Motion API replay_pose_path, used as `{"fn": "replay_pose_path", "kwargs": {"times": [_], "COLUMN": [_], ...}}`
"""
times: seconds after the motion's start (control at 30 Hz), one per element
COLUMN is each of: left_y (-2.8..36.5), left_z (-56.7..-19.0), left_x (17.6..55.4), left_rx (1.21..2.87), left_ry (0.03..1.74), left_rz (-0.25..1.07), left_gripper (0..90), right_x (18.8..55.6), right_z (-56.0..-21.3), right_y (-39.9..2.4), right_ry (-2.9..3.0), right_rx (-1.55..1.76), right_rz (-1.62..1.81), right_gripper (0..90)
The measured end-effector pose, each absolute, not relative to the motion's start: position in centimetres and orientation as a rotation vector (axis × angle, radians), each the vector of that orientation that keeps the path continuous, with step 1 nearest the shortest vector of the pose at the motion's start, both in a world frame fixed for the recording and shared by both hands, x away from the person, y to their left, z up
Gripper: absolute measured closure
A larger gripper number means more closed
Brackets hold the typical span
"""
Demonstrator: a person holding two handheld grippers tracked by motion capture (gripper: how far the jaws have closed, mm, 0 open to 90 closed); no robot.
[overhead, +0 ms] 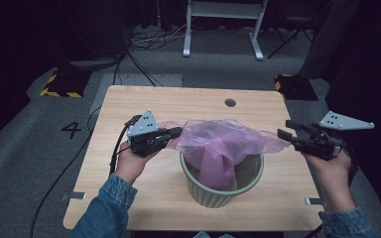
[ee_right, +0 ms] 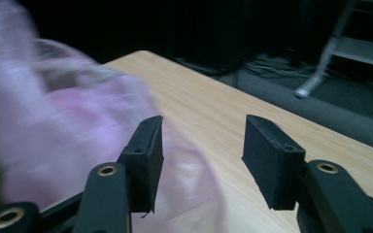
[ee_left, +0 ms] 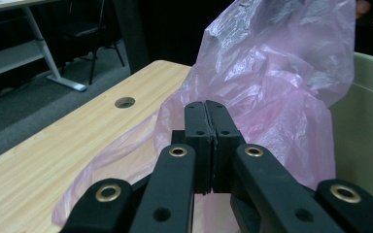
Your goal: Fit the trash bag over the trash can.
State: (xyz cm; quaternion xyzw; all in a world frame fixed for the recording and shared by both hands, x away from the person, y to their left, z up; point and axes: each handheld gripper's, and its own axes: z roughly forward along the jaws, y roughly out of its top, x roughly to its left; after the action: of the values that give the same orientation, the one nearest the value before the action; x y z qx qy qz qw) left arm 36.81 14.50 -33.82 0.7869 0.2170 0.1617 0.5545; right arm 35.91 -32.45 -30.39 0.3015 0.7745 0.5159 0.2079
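A thin pink plastic bag is draped over and into a ribbed pale green pot at the table's front middle. My left gripper is level at the bag's left edge, which stretches out to its tip. In the left gripper view its jaws are pressed together on the film of the bag, beside the pot's wall. My right gripper hovers at the bag's right edge. Its jaws stand open over bare wood, with the blurred bag behind the left one.
The wooden table has a round cable hole near its far edge. A white desk frame, floor cables and yellow-black striped bases lie beyond it.
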Motion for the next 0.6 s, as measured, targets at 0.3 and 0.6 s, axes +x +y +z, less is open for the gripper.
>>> {"fn": "replay_pose_path", "kwargs": {"times": [0.3,0.6], "left_y": [14.7,15.0], "left_z": [-33.6,-33.9], "left_x": [35.9,33.9], "left_rx": [1.844,1.817], "left_ry": [0.513,0.498], "left_rz": [0.417,0.455], "left_gripper": [88.7,88.7], "right_x": [33.7,31.9], "right_z": [-29.7,-29.2], "right_y": [-30.0,-29.9], "right_ry": [2.27,2.231], "right_rx": [0.701,0.601], "right_rz": [1.434,1.551], "right_gripper": [45.4,43.9]}}
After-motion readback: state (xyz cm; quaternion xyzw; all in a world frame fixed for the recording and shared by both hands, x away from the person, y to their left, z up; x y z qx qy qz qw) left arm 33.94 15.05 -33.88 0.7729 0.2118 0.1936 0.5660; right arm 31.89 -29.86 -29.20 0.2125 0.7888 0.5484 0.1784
